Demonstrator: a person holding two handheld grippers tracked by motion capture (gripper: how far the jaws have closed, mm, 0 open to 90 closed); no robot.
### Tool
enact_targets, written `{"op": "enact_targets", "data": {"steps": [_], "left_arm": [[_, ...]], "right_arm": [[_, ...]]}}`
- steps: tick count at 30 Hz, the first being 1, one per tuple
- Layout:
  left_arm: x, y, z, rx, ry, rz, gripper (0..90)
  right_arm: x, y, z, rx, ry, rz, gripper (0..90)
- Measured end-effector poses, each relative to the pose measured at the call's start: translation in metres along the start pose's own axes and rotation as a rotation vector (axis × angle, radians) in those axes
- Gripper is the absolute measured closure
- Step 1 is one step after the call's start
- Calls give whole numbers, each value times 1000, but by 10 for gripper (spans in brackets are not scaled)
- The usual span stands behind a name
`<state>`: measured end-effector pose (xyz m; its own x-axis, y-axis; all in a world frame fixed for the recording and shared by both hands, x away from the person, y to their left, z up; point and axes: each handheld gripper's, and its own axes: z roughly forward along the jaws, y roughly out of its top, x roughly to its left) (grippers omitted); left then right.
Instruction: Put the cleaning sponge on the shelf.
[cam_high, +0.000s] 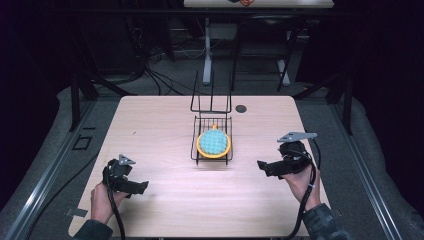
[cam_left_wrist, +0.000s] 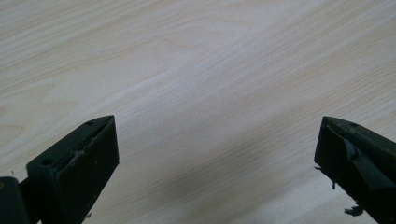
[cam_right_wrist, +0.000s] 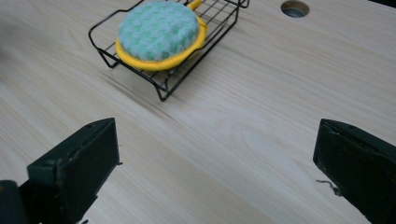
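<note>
The right gripper (cam_high: 265, 167) lies low over the table (cam_high: 160, 125), held in a hand (cam_high: 300, 182) that comes in from the near right corner, forearm angled inward. It points left, toward the middle of the table, its grey plate on top and its cable looping down along the wrist. Its jaws stand wide apart with nothing between them; bare wood shows in the gap.

The left gripper (cam_high: 137, 187) sits near the front left, gripped from below by the left hand (cam_high: 102, 200), and points right and a little toward the person. Its jaws are spread wide too, over plain wood.

Ahead of the right gripper, well apart from it, stands a black wire rack (cam_right_wrist: 219, 23) at the table's centre. In it rests a round pad (cam_right_wrist: 156, 30), teal-green check on top with a yellow rim and what looks like a small yellow loop at its far edge. Just beyond the rack is a round hole (cam_right_wrist: 294, 8) in the tabletop
</note>
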<state>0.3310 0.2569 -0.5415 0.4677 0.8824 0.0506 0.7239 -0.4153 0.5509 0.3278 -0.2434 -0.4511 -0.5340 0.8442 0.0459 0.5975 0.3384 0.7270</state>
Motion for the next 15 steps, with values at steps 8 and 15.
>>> {"op": "enact_targets", "data": {"steps": [8, 15], "left_arm": [[1, -1, 1, 4, 4, -13, 0], [4, 0, 1, 3, -2, -17, 0]], "right_arm": [[-19, -23, -9, 49, -49, 19, 0], [-32, -50, 0, 119, -74, 36, 0]]}}
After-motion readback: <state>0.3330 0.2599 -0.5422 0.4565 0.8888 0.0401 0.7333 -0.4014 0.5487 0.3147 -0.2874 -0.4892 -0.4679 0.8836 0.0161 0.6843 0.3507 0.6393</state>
